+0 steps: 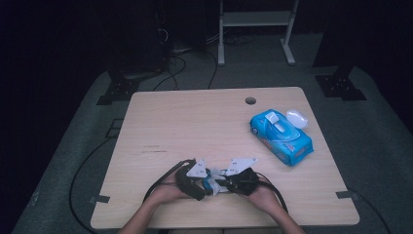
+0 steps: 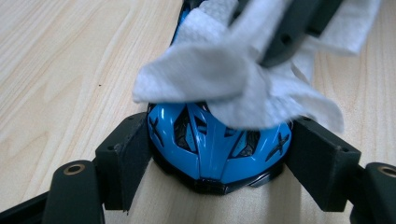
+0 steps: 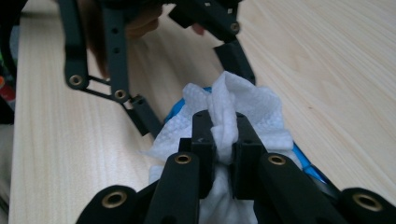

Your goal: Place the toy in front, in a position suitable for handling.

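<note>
A small blue toy helmet (image 2: 217,149) with black vents sits on the wooden table (image 1: 195,122) near its front edge. My left gripper (image 2: 219,156) is shut on the helmet, one pad on each side. My right gripper (image 3: 225,133) is shut on a crumpled white wipe (image 3: 243,105) and presses it onto the helmet's top. In the left gripper view the wipe (image 2: 224,79) covers the helmet's far half. From above, both grippers meet tip to tip, left gripper (image 1: 202,183) and right gripper (image 1: 221,183), with the helmet (image 1: 210,184) between them.
A blue wet-wipe pack (image 1: 281,135) with its white lid (image 1: 297,118) flipped open lies at the right back of the table. A cable hole (image 1: 250,101) is near the far edge. Cables and a white stand are on the floor behind.
</note>
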